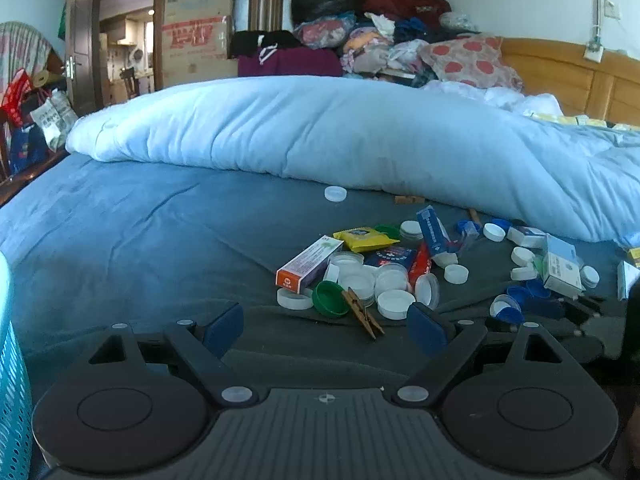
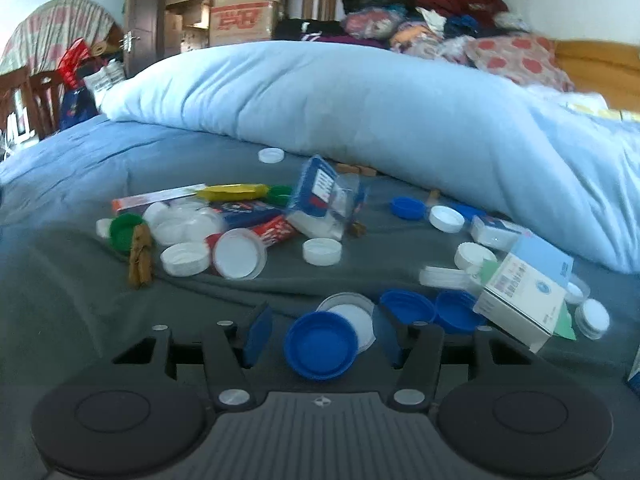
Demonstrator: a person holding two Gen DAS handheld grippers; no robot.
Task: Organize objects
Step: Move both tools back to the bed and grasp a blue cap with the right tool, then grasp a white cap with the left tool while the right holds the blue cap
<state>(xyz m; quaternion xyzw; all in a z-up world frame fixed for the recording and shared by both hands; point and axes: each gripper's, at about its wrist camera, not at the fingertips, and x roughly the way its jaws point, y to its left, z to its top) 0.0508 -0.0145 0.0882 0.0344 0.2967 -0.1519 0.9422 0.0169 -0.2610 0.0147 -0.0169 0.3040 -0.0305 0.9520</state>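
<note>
Loose objects lie scattered on the blue bedsheet (image 1: 120, 220): white caps (image 1: 396, 303), a green cap (image 1: 330, 298), a wooden clothespin (image 1: 362, 312), an orange-and-white box (image 1: 308, 265), a yellow packet (image 1: 366, 238) and blue caps (image 1: 510, 306). My left gripper (image 1: 325, 328) is open and empty, just short of the green cap and clothespin. In the right wrist view my right gripper (image 2: 322, 340) is open, with a blue cap (image 2: 320, 346) lying between its fingers, not clamped. Two more blue caps (image 2: 408, 310) and a white-and-blue box (image 2: 528, 292) lie to its right.
A rolled light-blue duvet (image 1: 320, 132) lies across the bed behind the pile. A turquoise perforated basket (image 1: 12, 380) stands at the far left. Clothes and bags (image 1: 360, 32) are piled at the back, next to a wooden headboard (image 1: 568, 76). Cardboard boxes (image 1: 196, 32) stand by the door.
</note>
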